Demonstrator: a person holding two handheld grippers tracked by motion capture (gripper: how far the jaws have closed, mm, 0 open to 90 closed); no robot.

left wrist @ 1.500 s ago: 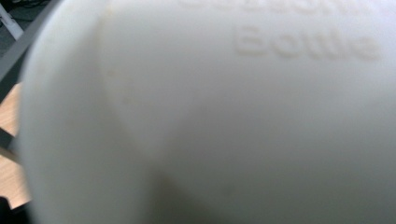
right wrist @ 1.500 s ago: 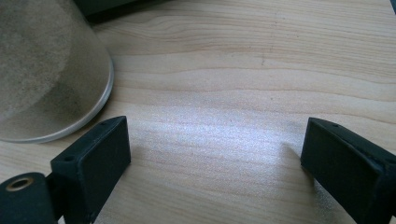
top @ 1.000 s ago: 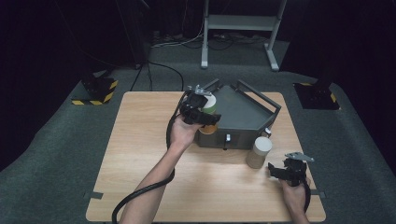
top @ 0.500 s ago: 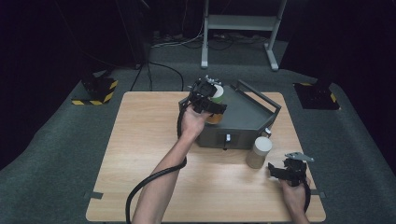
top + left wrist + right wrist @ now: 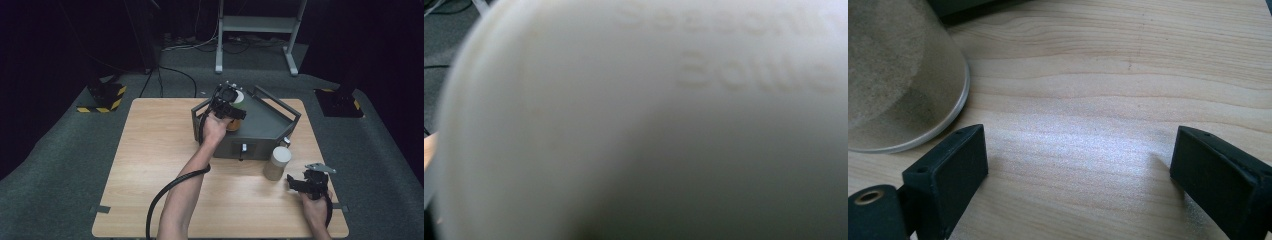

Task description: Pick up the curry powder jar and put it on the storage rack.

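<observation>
Bottle [image 5: 237, 98], white with an orange lower part, sits clamped in the left gripper's [image 5: 227, 102] jaws over the far left of the grey tray [image 5: 270, 125]; close up its white face [image 5: 634, 120] is blurred. Right of it, near the front, the right gripper [image 5: 306, 183] rests with jaws apart, empty, just beside the jar [image 5: 277, 163].

Left forearm [image 5: 186, 195] reaching from six o'clock toward twelve, left gripper [image 5: 227, 102] pointing to one o'clock, jaws clamping on something. Right hand [image 5: 314, 207] sitting low at five o'clock, right gripper [image 5: 300, 181] aiming at eleven o'clock, jaws gaping wide, gripping nothing.
</observation>
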